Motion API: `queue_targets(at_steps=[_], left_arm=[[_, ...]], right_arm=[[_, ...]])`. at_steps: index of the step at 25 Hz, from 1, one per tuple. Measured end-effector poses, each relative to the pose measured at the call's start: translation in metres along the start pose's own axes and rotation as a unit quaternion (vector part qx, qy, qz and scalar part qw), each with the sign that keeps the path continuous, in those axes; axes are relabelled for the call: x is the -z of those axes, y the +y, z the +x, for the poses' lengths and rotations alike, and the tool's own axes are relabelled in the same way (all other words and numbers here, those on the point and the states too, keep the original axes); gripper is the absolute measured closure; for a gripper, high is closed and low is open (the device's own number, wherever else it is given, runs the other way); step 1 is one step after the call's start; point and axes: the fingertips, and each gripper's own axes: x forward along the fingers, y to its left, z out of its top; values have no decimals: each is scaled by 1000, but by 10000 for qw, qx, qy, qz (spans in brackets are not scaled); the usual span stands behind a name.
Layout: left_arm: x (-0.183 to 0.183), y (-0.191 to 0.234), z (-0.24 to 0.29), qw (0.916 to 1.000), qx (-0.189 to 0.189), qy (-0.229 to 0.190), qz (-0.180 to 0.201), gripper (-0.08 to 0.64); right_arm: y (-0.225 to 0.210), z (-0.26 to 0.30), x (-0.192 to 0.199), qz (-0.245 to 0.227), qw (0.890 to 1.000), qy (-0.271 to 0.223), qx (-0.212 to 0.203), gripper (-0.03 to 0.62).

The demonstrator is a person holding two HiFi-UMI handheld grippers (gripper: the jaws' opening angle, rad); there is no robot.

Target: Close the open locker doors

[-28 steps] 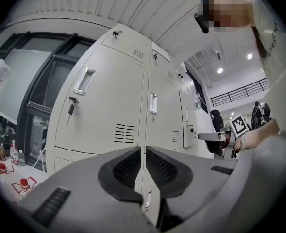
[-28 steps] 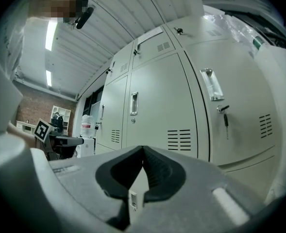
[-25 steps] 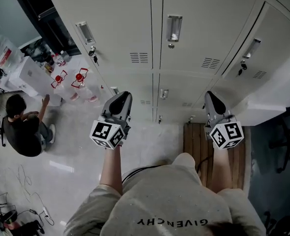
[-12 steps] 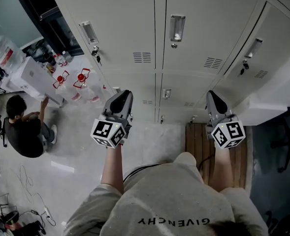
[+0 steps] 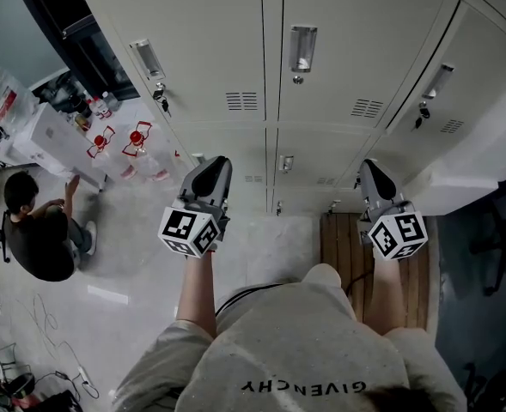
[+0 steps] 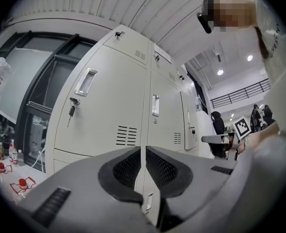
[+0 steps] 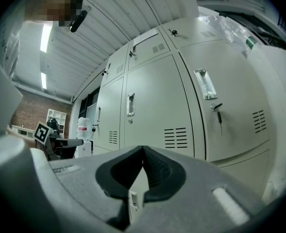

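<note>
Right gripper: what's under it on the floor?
A slatted wooden board lies below the right gripper, by the base of the lockers. The person's arm and torso cover the board's middle and near end.

pale beige locker doors (image 5: 218,50) flush in their frames; keys (image 5: 161,99) hanging from 2

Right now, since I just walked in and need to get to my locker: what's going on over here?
A person stands facing a row of cream lockers, holding a gripper in each hand. The left gripper and the right gripper both point at the lockers. Their jaws are together, they hold nothing and they touch no door. Every door in view looks shut, and a key hangs in one lock. Another person crouches on the floor to the left.
</note>
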Motion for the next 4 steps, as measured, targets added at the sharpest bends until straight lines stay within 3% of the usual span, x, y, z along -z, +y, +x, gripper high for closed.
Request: queue_targets(at_steps=[4], left_arm=[[2, 0, 5, 10000, 13, 12, -9, 531]], right_arm=[[-5, 1, 3, 52, 10000, 29, 42, 594]])
